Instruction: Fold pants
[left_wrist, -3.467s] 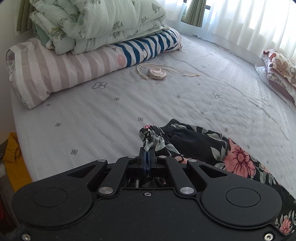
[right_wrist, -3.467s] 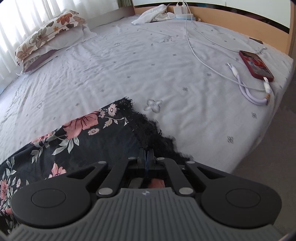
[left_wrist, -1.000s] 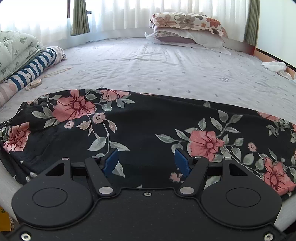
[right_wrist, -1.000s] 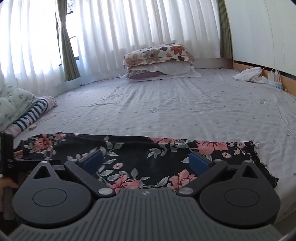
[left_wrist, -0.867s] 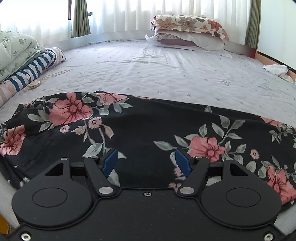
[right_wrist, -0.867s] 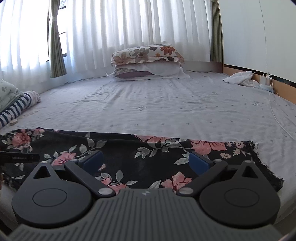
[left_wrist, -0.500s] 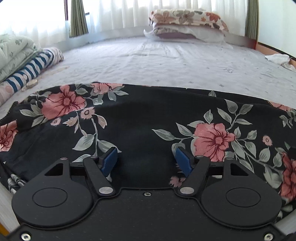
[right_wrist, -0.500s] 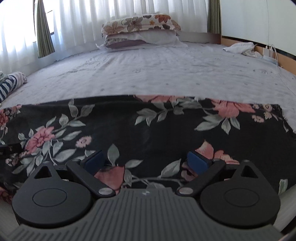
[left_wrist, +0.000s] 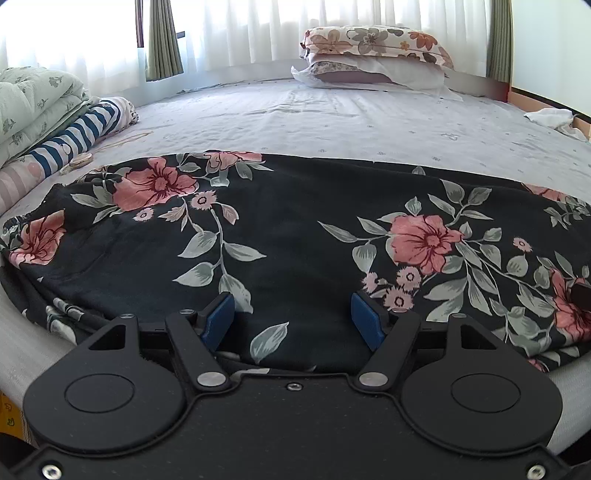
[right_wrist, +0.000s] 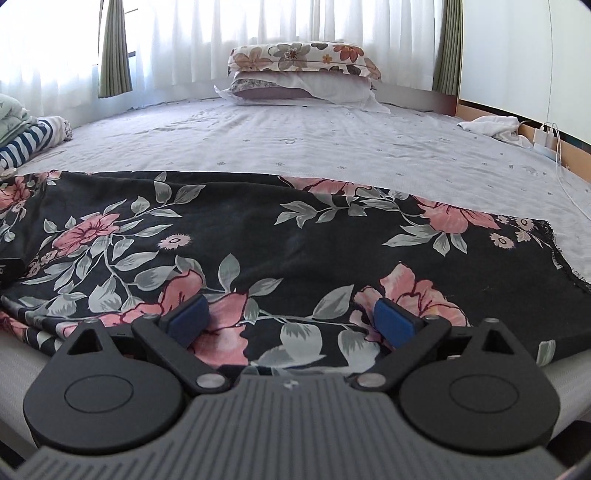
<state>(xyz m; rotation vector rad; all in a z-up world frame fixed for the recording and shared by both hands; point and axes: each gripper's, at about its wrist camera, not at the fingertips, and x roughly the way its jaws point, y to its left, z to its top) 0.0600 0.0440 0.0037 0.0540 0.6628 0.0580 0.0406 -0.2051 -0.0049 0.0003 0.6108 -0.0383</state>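
Note:
The black pants (left_wrist: 295, 236) with pink flowers lie spread flat along the near edge of the bed, folded lengthwise, waistband at the left and lace hem at the right (right_wrist: 554, 251). My left gripper (left_wrist: 291, 317) hangs low over the near edge of the waist half, jaws open, blue pads apart with cloth lying between and below them but not pinched. My right gripper (right_wrist: 288, 317) stands open in the same way over the near edge of the leg half (right_wrist: 295, 240). A dark bit of the right gripper shows at the far right of the left wrist view.
The grey bed sheet (left_wrist: 332, 122) stretches far behind the pants. Two stacked pillows (left_wrist: 373, 55) lie at the curtains. Rolled striped bedding and a quilt (left_wrist: 55, 122) sit left, with a small round device (left_wrist: 79, 160) on a cord. White cloth and a charger (right_wrist: 543, 136) lie right.
Both grippers have sunk toward the pants, which fill more of each view; the right one dropped further. The jaws have stayed open and the pants lie as before.

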